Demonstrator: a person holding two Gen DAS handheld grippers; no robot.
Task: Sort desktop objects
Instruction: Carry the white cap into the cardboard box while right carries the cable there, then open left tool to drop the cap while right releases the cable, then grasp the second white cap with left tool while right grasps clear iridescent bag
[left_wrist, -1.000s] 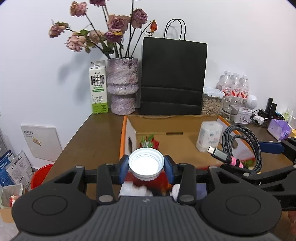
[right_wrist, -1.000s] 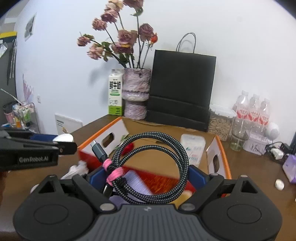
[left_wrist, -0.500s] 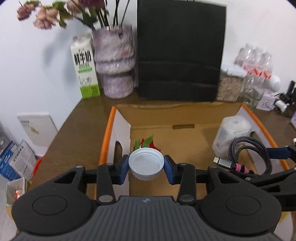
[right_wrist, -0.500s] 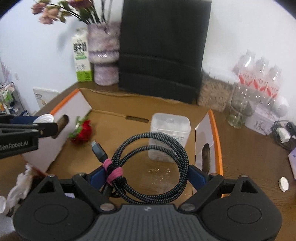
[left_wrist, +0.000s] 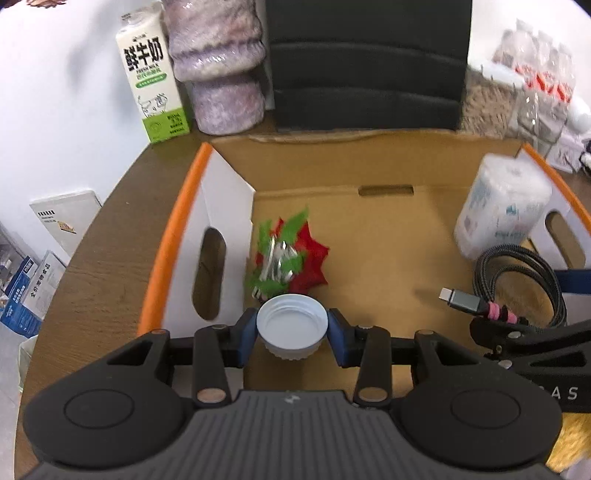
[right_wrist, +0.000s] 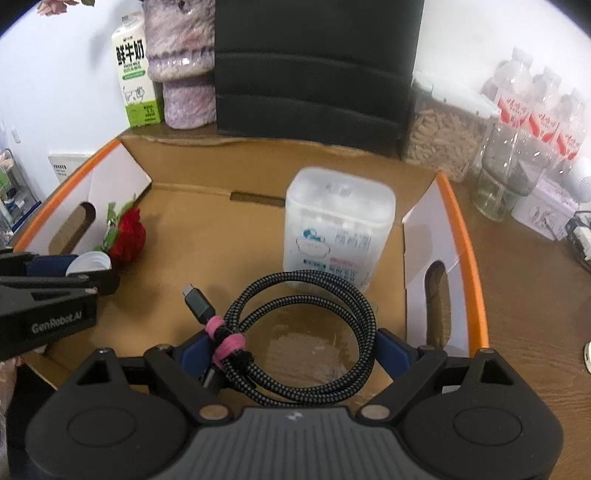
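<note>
What I can't make out from my two wrist feeds

The vase (left_wrist: 218, 66) and black bag (right_wrist: 314, 66) are cut off at the top edge; the far-right bottles (left_wrist: 535, 62) blur together, labels unreadable. My left tool (left_wrist: 291, 330) hides the white cap's (left_wrist: 291, 325) underside, and the coiled cable's (right_wrist: 295, 332) near end disappears behind my right tool (right_wrist: 295, 354).
</note>
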